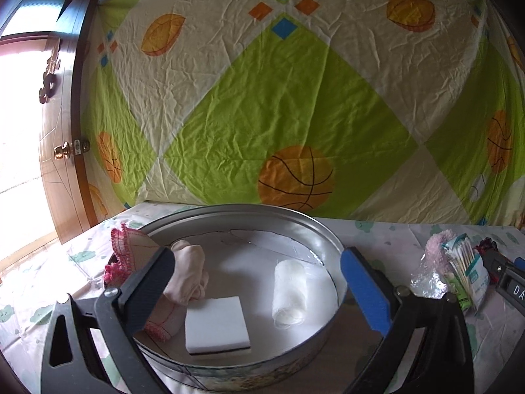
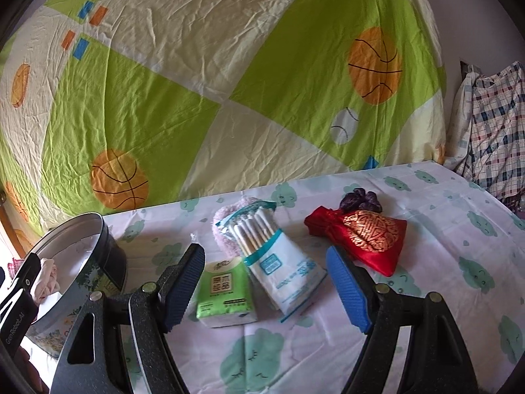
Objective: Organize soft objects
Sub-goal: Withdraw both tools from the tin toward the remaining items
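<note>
A round metal tin (image 1: 328,298) holds a white sponge block (image 1: 216,325), a rolled white cloth (image 1: 290,290), a pale pink cloth (image 1: 188,272) and a pink-edged cloth (image 1: 131,249). My left gripper (image 1: 261,285) hovers open over the tin with nothing between its fingers. In the right wrist view my right gripper (image 2: 265,287) stands open just above the table. Ahead of its fingers lie a green tissue pack (image 2: 226,295) and a bag of cotton swabs (image 2: 279,262), neither touched. A fluffy pink sock (image 2: 224,229) lies behind them. To the right lie a red embroidered pouch (image 2: 364,233) and a purple scrunchie (image 2: 361,198).
The table carries a cloud-print cloth (image 2: 443,262). A green and cream basketball-print sheet (image 1: 279,98) hangs right behind it. A wooden door (image 1: 62,151) stands at the left. Checked fabric (image 2: 492,124) is piled at the far right. The tin (image 2: 82,252) sits left of the loose items.
</note>
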